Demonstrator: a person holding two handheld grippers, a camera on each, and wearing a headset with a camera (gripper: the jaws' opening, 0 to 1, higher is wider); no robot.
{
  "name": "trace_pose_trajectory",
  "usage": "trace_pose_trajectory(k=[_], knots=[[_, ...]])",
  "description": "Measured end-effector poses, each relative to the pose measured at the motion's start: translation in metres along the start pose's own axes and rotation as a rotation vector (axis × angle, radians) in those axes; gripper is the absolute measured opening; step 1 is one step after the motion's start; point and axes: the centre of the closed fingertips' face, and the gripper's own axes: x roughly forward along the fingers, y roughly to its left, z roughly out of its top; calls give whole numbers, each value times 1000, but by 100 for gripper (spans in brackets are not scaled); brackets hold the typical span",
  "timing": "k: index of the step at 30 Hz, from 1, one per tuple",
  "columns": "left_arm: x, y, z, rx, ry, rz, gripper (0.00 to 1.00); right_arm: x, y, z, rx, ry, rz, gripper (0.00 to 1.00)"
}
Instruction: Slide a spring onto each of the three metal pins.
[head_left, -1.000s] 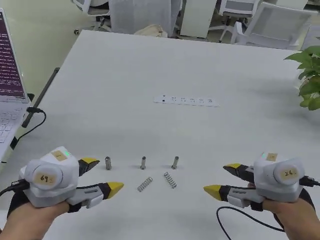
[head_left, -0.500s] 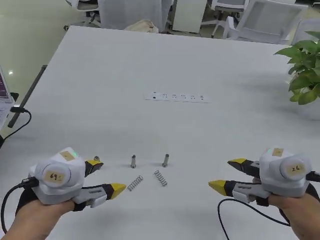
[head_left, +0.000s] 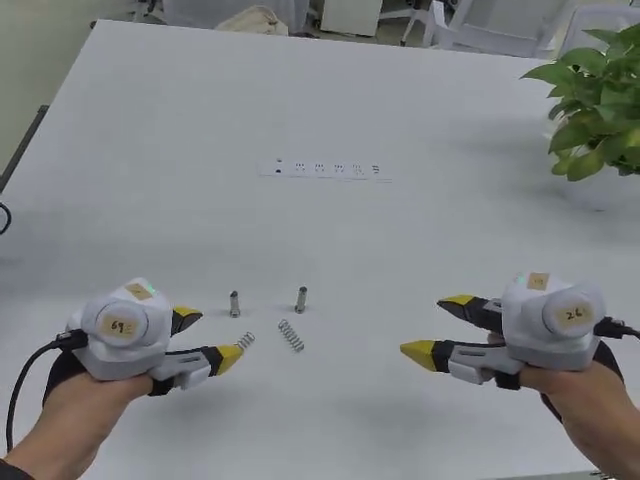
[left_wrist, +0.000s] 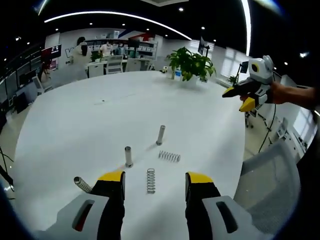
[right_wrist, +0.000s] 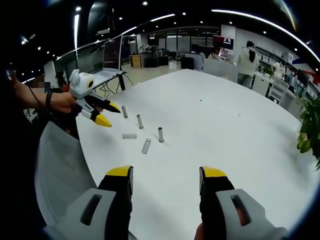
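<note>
Two bare metal pins (head_left: 234, 303) (head_left: 301, 298) stand upright on the white table (head_left: 330, 90). A third pin (left_wrist: 82, 184), with a spring coiled round it, stands just left of my left jaw. Two loose springs (head_left: 245, 341) (head_left: 290, 335) lie in front of the pins. My left gripper (head_left: 212, 337) is open, its near fingertip almost at the left spring (left_wrist: 150, 180), which lies between the jaws in the left gripper view. My right gripper (head_left: 432, 325) is open and holds nothing, well to the right of the pins (right_wrist: 160, 134).
A white power strip (head_left: 325, 169) lies flat mid-table beyond the pins. A potted plant (head_left: 590, 90) stands at the far right. A black cable (head_left: 20, 380) trails from the left gripper. The table's near edge runs just below both hands.
My left gripper has moved right toward the pins; it now covers the left pin in the head view and its lower tip nears a loose spring. The camera has tilted. The right gripper keeps its place.
</note>
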Motion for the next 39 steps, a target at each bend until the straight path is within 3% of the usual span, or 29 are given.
trace_pose_trajectory(k=[10, 19, 29, 39], knots=[[23, 6, -17, -27, 43, 12, 40, 2, 9, -13, 28, 5, 17, 52], [37, 4, -30, -32, 76, 6, 37, 4, 15, -17, 53, 3, 21, 51], [49, 10, -44, 4, 132, 18, 28, 8, 31, -15, 80, -16, 28, 51], [54, 6, -48, 46, 153, 16, 19, 10, 42, -20, 102, -12, 37, 51]])
